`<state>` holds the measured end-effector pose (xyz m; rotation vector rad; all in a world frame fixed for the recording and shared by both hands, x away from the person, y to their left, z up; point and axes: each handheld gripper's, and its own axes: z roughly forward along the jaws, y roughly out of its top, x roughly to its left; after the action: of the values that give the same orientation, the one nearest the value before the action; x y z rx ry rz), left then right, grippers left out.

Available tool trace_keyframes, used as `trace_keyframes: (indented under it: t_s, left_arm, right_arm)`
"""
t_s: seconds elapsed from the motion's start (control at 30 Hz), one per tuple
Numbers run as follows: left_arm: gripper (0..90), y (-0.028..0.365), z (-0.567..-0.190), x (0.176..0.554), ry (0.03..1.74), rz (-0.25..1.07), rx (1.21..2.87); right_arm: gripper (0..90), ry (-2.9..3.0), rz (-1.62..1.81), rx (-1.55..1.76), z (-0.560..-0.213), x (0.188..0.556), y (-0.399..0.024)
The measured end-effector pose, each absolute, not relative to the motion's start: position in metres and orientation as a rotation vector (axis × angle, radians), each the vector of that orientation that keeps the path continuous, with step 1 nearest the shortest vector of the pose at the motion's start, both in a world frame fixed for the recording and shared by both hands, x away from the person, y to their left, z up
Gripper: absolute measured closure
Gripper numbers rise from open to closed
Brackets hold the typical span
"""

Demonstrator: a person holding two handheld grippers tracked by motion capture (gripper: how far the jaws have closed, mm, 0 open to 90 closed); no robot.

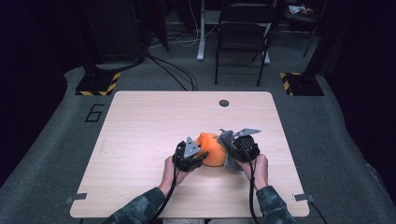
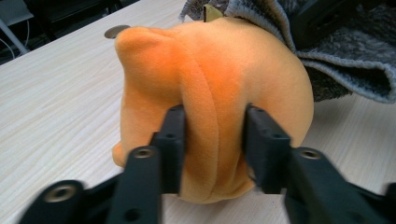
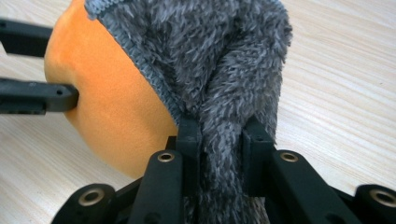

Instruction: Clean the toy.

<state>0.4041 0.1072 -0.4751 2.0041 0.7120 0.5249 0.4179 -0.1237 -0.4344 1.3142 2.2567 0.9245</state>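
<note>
An orange plush toy [image 1: 211, 148] rests on the wooden table [image 1: 140, 135], near its middle. A grey fuzzy cloth [image 1: 226, 138] is draped over its right side. My left gripper [image 1: 201, 156] comes in from the left. In the left gripper view, the left gripper [image 2: 214, 135] pinches a fold of the orange plush toy [image 2: 219, 60]. My right gripper [image 1: 232, 149] is at the toy's right. In the right gripper view, the right gripper [image 3: 222, 135] is shut on a bunched strip of the grey cloth [image 3: 224, 56], with the orange plush toy [image 3: 107, 102] behind and to the left.
A round cable hole [image 1: 224, 103] lies at the table's far edge. Beyond the table a black folding chair [image 1: 243, 32] stands on the carpet, between stand bases with yellow-black stripes [image 1: 98, 84]. Cables run across the floor.
</note>
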Motion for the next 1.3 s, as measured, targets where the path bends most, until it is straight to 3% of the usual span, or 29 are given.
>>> trace_keyframes:
  t_s: [0.1,0.33,0.57,0.87,1.3]
  left_arm:
    - [73.4,0.107,-0.475,0.404,0.709,0.519,1.99]
    - [75.0,0.103,-0.473,0.399,0.695,0.527,1.985]
    - [74.9,0.103,-0.475,0.4,0.698,0.507,1.989]
    - [74.8,0.106,-0.477,0.404,0.703,0.494,1.991]
    - [74.3,0.113,-0.479,0.409,0.739,0.451,1.968]
  right_arm:
    - [73.3,2.232,0.959,1.285,-0.42,0.414,-0.117]
    - [72.8,2.246,0.999,1.177,-0.401,0.403,-0.087]
    - [72.8,2.265,0.989,1.168,-0.414,0.409,-0.08]
    - [73.0,2.245,0.909,1.245,-0.427,0.417,-0.101]
    - [72.8,2.278,0.756,1.464,-0.483,0.437,-0.139]
